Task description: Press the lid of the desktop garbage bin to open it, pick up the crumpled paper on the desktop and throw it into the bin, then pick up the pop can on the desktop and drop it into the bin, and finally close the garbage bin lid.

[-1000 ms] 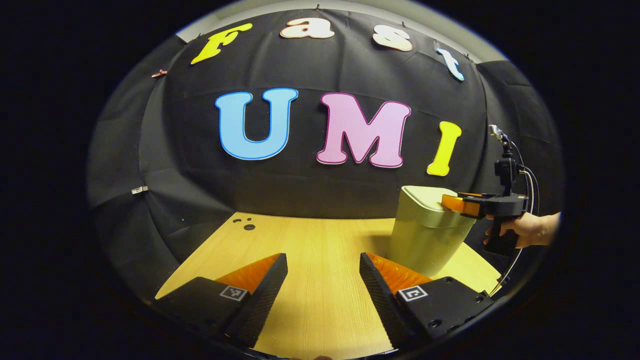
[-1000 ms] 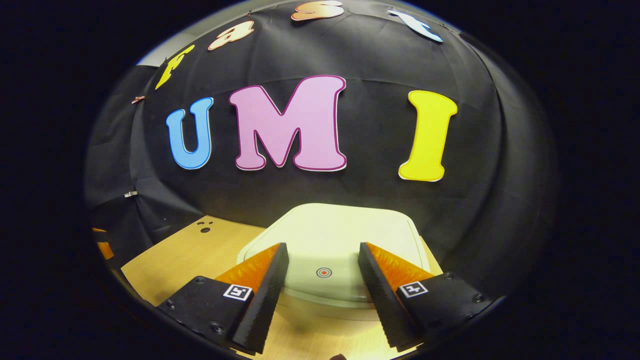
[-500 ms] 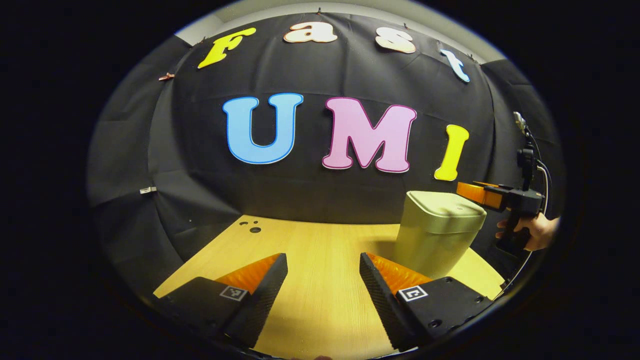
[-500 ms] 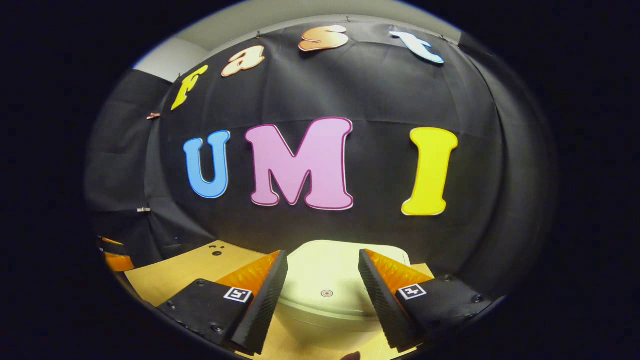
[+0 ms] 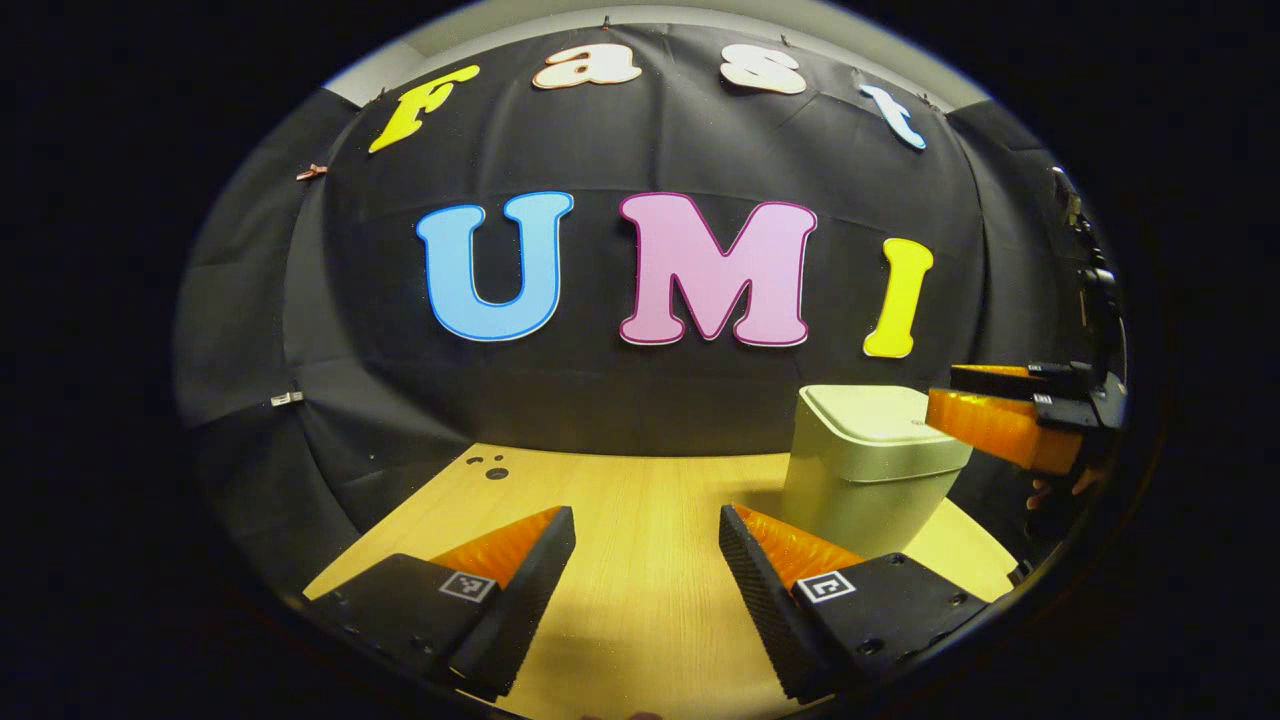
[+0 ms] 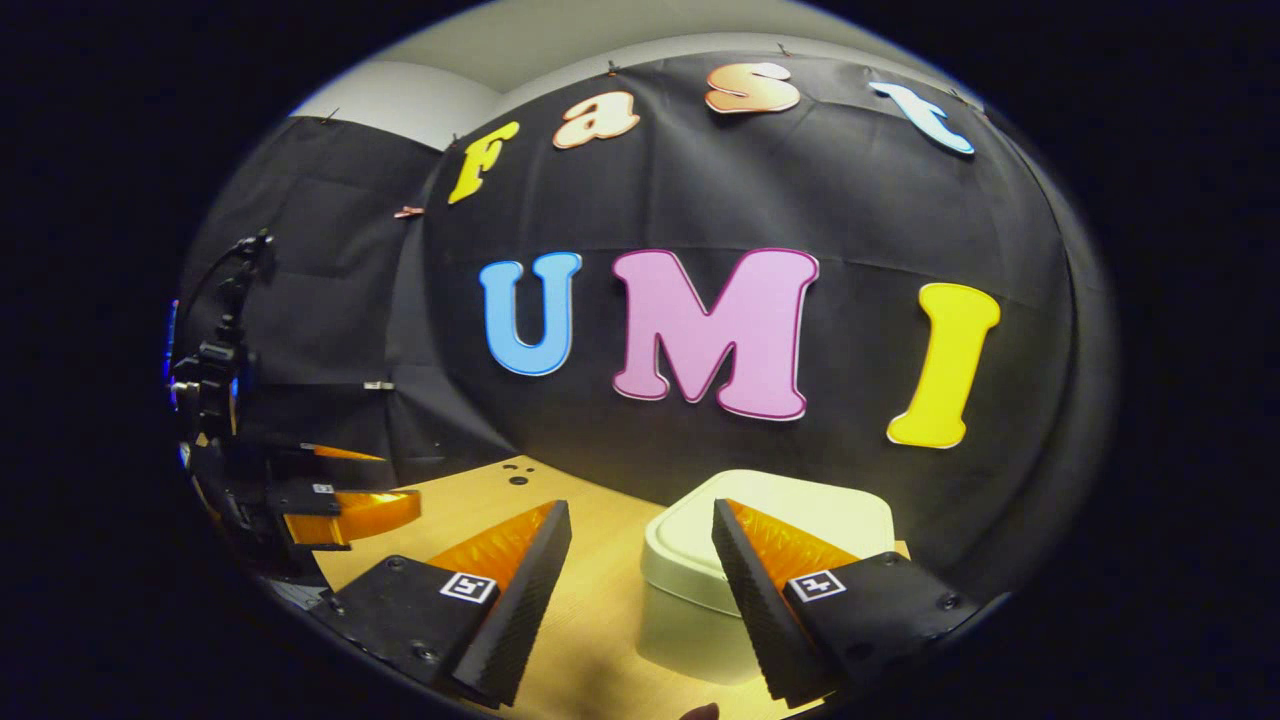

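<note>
Both grippers, left [image 5: 645,585] & right [image 6: 640,590], are spread, empty. We judge the bin [image 5: 868,465] light, rigid plastic w/ lid [image 6: 790,520] down; press lid top, don't pinch.

Pale cream-green bin [image 5: 868,468] on light wood-grain desktop [image 5: 640,520], black cloth wall [image 5: 640,400].

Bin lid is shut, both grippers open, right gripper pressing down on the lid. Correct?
Not quite. The right gripper is clear of the lid: the left gripper view shows it beside the bin, off the top. Lid shut and left gripper open, as you said.
</note>
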`<state>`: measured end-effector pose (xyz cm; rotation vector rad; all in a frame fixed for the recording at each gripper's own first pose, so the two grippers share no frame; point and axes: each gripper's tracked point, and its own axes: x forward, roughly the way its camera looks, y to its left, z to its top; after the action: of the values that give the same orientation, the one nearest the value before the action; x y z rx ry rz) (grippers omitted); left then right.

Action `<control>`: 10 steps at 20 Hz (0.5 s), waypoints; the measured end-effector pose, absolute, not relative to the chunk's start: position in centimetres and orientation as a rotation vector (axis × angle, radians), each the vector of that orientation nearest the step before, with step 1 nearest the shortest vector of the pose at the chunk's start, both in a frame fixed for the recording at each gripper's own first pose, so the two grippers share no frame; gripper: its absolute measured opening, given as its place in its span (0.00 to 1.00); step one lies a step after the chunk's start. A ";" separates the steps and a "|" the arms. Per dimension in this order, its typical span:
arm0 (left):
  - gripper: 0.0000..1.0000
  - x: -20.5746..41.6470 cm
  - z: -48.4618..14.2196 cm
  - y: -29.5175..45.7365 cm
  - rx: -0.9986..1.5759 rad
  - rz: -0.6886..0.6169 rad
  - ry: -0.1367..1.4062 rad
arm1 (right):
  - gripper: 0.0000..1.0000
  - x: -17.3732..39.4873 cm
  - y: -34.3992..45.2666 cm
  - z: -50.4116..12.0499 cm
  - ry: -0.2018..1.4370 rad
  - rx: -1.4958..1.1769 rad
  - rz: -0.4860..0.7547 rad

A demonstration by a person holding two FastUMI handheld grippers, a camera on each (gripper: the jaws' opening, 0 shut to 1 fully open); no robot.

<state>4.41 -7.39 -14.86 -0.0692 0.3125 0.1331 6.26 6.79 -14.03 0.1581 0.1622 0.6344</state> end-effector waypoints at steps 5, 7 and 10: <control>0.94 4.5 -16.0 -8.6 -0.090 0.141 0.328 | 0.93 4.4 7.0 -15.1 0.173 0.202 0.676; 0.94 4.8 -16.2 -9.1 -0.090 0.128 0.328 | 0.92 4.0 6.6 -15.8 0.187 0.219 0.656; 0.94 5.2 -17.1 -9.7 -0.090 0.093 0.344 | 0.93 3.4 5.3 -16.8 0.206 0.199 0.630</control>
<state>5.20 -9.69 -17.14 -0.0901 0.3443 0.0934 3.41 5.35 -16.82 0.1990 0.2061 0.6296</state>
